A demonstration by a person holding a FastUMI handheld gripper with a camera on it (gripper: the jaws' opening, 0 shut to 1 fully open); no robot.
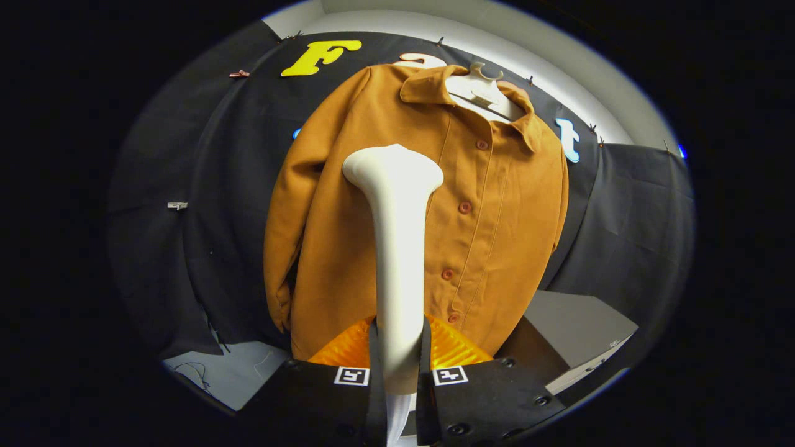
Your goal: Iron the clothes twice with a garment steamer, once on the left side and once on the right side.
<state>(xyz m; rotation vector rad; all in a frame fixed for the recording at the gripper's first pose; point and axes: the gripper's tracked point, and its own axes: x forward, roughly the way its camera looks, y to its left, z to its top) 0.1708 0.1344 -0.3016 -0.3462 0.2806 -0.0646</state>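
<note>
Taking the jacket (428, 211) as landmark, left to right. Left of the jacket: black cloth wall (205, 248), draped and pinned, with two small clips (177, 205) well apart from the jacket's left sleeve; open room here, nothing standing between sleeve edge and wall folds. Below that sleeve's cuff, a pale bare patch of counter (242, 372) with a loose dark thread lying on it.

Jacket itself: brown-orange, buttoned down the front, hanging upright on a pale hanger (481, 84) at its collar, flat against the wall; left sleeve hanging loose along its side, hem ending just above the tongs.

In front of the jacket, left of its button row: white garment steamer (397, 248), long neck rising upright, its flared head lying over the jacket's left chest panel; contact with the cloth not tellable from this angle. Right panel, beyond the buttons, uncovered.

Tongs (397, 366) below the jacket's hem, closed on the garment steamer's neck, one finger pressed on each side, pointing straight up at the jacket's middle.

Right of the jacket: more black cloth in a darker grey fold, a grey box-like block (571, 329) near the hem's right corner, crowding the lower right; higher up, free space beside the right sleeve.
</note>
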